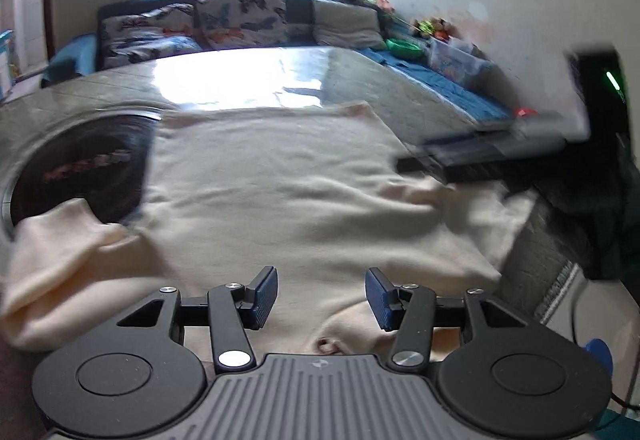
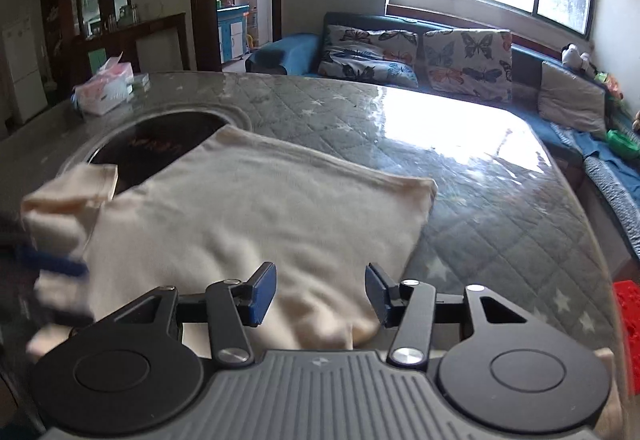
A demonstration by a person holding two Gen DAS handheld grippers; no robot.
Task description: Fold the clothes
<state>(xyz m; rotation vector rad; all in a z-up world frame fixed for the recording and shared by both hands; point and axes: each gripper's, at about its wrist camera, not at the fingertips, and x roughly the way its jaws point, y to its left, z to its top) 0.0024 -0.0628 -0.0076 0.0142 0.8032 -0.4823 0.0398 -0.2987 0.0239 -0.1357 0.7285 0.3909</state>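
Observation:
A cream T-shirt [image 1: 280, 192] lies spread on the glass-topped table, collar toward me and hem at the far side. In the left wrist view my left gripper [image 1: 322, 296] hovers open just above the collar end, nothing between its blue pads. A short sleeve [image 1: 60, 248] bunches at the left. My right gripper shows as a dark blur [image 1: 480, 156] at the shirt's right edge. In the right wrist view the right gripper [image 2: 321, 294] stands open over the near right part of the shirt [image 2: 248, 216]. The left gripper's blue tip [image 2: 60, 264] blurs by the left sleeve.
A dark round inset [image 2: 160, 148] in the table [image 2: 480, 200] lies partly under the shirt's left side. A tissue box [image 2: 106, 90] sits at the far left. A blue sofa with butterfly cushions [image 2: 420, 56] runs behind and along the right. A red object [image 2: 628, 300] sits at the right edge.

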